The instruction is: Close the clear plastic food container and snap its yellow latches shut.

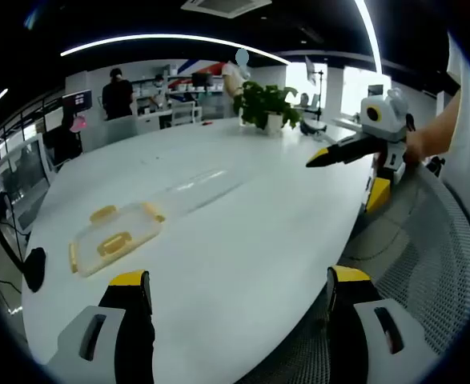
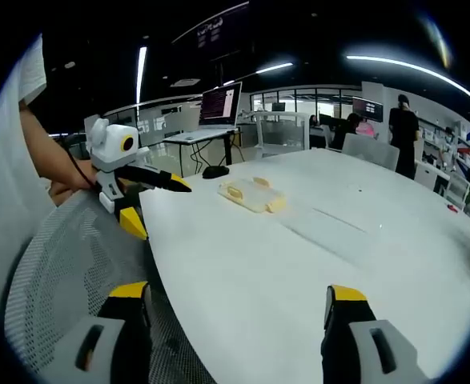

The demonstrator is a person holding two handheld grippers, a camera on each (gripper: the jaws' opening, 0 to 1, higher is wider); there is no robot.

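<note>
Where the left gripper view looks across the white surface (image 1: 243, 240), the left gripper (image 1: 239, 292) sits at the near edge with its yellow-tipped jaws spread wide and nothing between them. The container (image 1: 113, 238) lies flat on the surface ahead and to the left, well apart from the jaws, lid on; yellow latches (image 1: 103, 213) show along its edges, but whether they are snapped down cannot be told. The right gripper (image 1: 339, 154) enters from the right, held in a hand (image 1: 417, 144) over the far edge of the surface, its jaws parted with one pointing over the surface and the other hanging below the edge, gripping nothing. A potted plant (image 1: 267, 106) stands at the far end, and a mesh chair (image 1: 439, 256) is at lower right. Seen in the right gripper view, the right gripper (image 2: 239, 300) has its jaws wide apart and empty over the near edge of the surface (image 2: 299, 256). The container (image 2: 252, 194) rests further along, towards the left side. The left gripper (image 2: 150, 200) is just beyond the left edge, jaws spread, near the container but not touching it. A laptop (image 2: 221, 106) stands on a desk behind.
</note>
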